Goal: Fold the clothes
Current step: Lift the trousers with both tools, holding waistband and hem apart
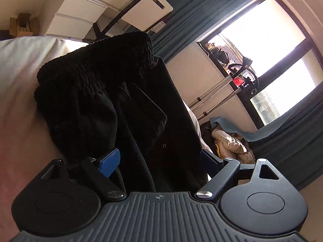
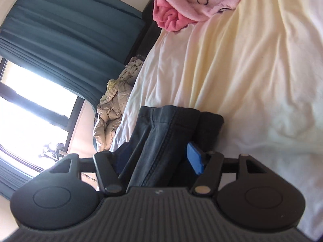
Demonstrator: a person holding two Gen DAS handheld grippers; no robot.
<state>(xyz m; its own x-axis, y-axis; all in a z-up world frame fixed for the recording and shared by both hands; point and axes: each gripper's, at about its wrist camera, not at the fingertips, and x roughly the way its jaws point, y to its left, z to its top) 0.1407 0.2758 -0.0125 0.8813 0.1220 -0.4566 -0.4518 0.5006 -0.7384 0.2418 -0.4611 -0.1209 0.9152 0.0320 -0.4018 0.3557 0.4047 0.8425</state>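
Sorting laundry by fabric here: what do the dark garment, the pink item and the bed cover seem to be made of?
Dark garment: looks like matte woven cotton or denim-like cloth, with visible seam stitching; its waistband looks ribbed, probably elastic knit. Pink item: likely plush fleece, fuzzy and soft-piled. Bed cover: apparently smooth, matte cream cotton-type sheet, softly creased.

A home bedroom: a bed point(image 2: 252, 70) with cream sheets, teal curtains point(image 2: 66, 32), white drawers point(image 1: 76, 14).

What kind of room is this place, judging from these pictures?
Most likely a bedroom in a home: a bed with cream bedding, teal curtains beside a window, and white drawers. Black trousers lie on the bed.
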